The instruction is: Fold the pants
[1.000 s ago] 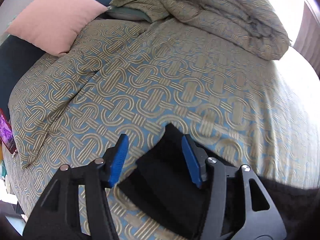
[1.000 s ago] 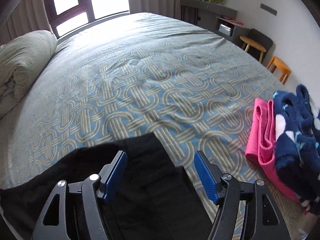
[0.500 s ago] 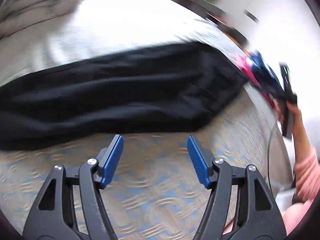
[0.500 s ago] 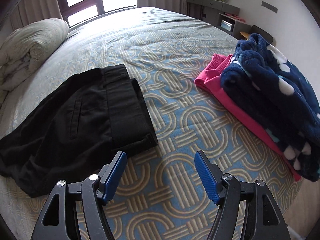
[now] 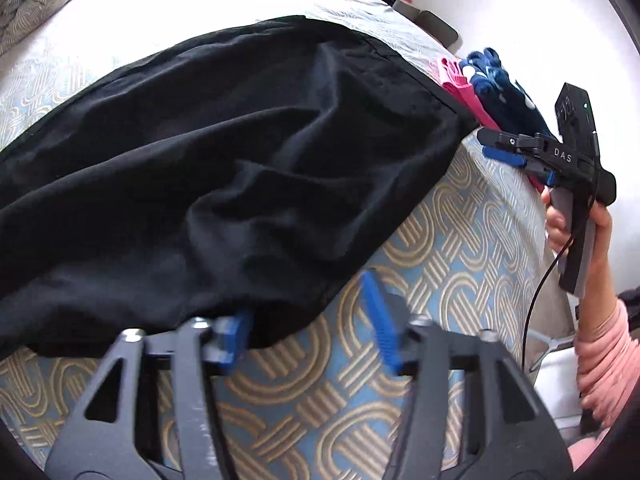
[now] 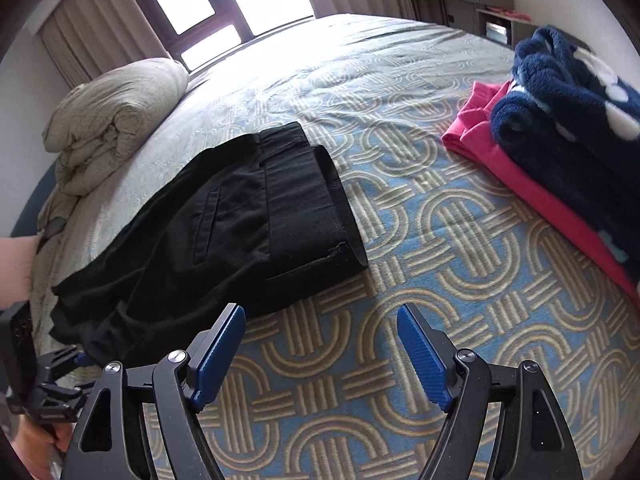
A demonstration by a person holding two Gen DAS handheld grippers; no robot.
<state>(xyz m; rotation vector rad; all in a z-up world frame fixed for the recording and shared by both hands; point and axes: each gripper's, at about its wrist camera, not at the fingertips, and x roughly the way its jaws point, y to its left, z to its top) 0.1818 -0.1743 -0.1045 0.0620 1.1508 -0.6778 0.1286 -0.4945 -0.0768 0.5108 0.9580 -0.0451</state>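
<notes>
- Far left of my right wrist view, I see a rolled duvet at the far side of the bed, below the curtained window.
- My left claw is down at the near edge of the black pants. Its jaws are closing; the left finger is tucked under the hem, the right finger stands clear over the patterned bedspread. The pads are not pinching the cloth yet, as far as I can tell.
- In the right wrist view that same claw shows small at the lower left corner, at the leg end of the pants.
- The pants lie flat across the bed, folded lengthwise, waistband end toward the middle of the bed, legs running off to the left.
- My right claw hovers over bare bedspread just beside the waistband corner, jaws wide and opening, nothing between them.
- In the left wrist view I see it from the side, held in a hand with a pink sleeve.
- Right of the pants, well apart, sits a pink garment with a navy fleece stacked on it.
</notes>
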